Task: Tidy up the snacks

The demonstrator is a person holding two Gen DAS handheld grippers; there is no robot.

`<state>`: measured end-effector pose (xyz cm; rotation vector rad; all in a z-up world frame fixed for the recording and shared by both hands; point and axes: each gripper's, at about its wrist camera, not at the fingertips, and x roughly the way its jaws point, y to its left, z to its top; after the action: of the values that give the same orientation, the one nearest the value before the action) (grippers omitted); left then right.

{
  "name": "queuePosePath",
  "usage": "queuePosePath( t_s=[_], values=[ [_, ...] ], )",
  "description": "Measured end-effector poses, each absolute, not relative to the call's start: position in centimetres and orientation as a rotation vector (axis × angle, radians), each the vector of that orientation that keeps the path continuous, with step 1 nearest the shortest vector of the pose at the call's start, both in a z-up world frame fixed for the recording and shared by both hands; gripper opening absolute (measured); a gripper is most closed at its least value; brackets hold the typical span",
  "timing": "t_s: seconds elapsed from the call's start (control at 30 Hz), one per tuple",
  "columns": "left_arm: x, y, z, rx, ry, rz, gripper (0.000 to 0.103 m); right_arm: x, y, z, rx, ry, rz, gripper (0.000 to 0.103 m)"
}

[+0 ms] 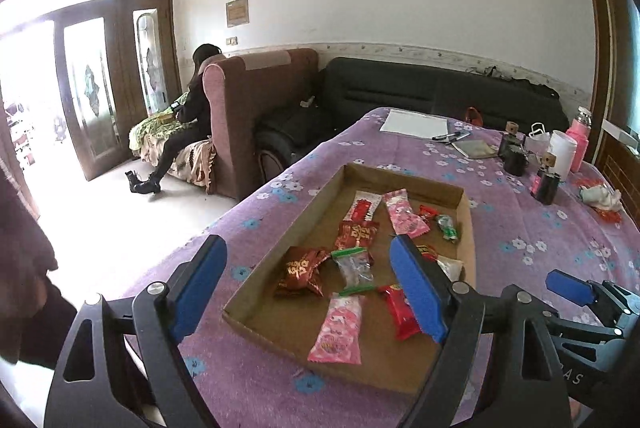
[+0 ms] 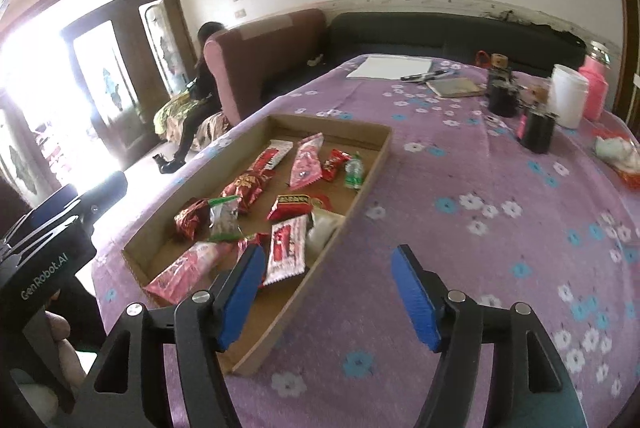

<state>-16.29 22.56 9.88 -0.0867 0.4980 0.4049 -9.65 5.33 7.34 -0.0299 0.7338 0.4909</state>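
Cardboard tray (image 1: 466, 212) corrals the snack packets (image 2: 286, 248); left gripper (image 1: 308, 288) and right gripper (image 2: 328, 294) both spread, seemingly empty.

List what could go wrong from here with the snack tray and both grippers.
1. The cardboard tray is shallow; a sideways push could slide packets over its wall.
2. The right gripper straddles the tray's near wall and could catch it when lowered.
3. Overlapping packets like the pink packet beside the red packet risk a double grab.
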Motion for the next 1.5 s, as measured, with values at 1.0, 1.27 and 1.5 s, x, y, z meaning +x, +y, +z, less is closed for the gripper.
queuePosePath(
  t_s=[1.0,1.27,1.5],
  values=[
    [-21.3,20.2,11.6,-0.081,0.378,0.381,0.085,-15.7,3.6,8.4,-0.076,0.610,0.427,0.083],
    [-23.2,19.8,11.9,-0.065,0.283,0.474,0.103,-16.3,3.4,8.5,-0.066,0.599,0.425,0.084],
    [-21.9,20.0,10.8,-0.098,0.374,0.367,0.103,-16.9,3.9,8.5,-0.086,0.587,0.430,0.084]
  ],
)
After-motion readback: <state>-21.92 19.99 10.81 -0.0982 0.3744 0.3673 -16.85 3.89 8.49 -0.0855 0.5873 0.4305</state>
